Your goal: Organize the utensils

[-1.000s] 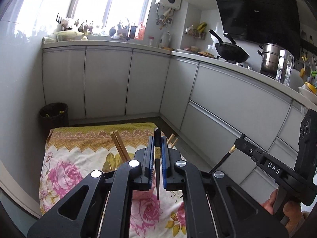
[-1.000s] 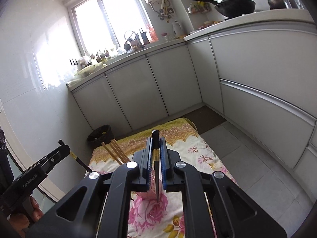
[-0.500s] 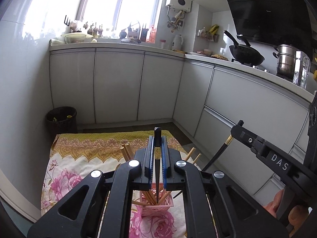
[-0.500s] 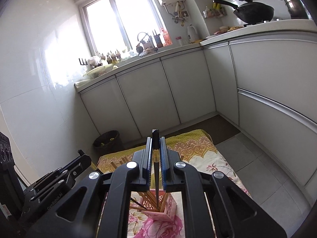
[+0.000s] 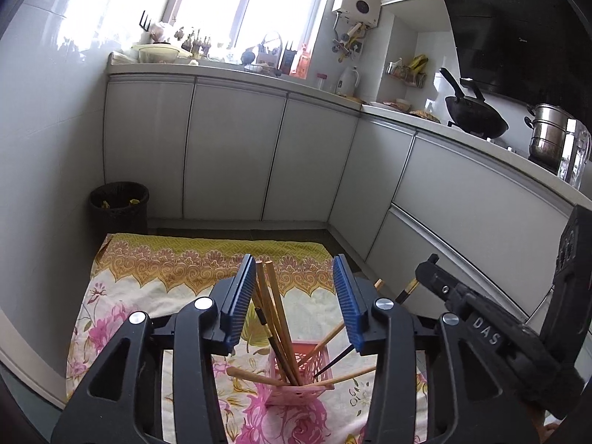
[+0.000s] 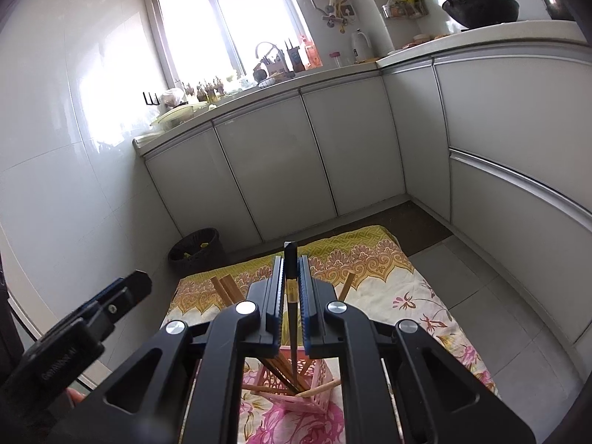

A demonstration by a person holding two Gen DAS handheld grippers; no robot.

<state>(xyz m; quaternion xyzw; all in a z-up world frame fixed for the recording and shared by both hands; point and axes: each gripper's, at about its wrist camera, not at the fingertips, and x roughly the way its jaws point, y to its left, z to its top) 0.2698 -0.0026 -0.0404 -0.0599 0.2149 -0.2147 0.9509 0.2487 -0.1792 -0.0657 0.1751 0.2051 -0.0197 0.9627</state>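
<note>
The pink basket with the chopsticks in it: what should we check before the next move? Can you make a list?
1. Right tongs gripping the black chopstick: ok, shut on it.
2. Black chopstick's tip above the pink basket: ok, it points down into it.
3. Left tongs free: ok, open and holding nothing.
4. Pink basket upright on the flowered cloth: ok.
5. Wooden chopsticks all inside: ok, though they lean in different directions.
6. Black chopstick's tip touching the basket bottom: cannot tell.
</note>
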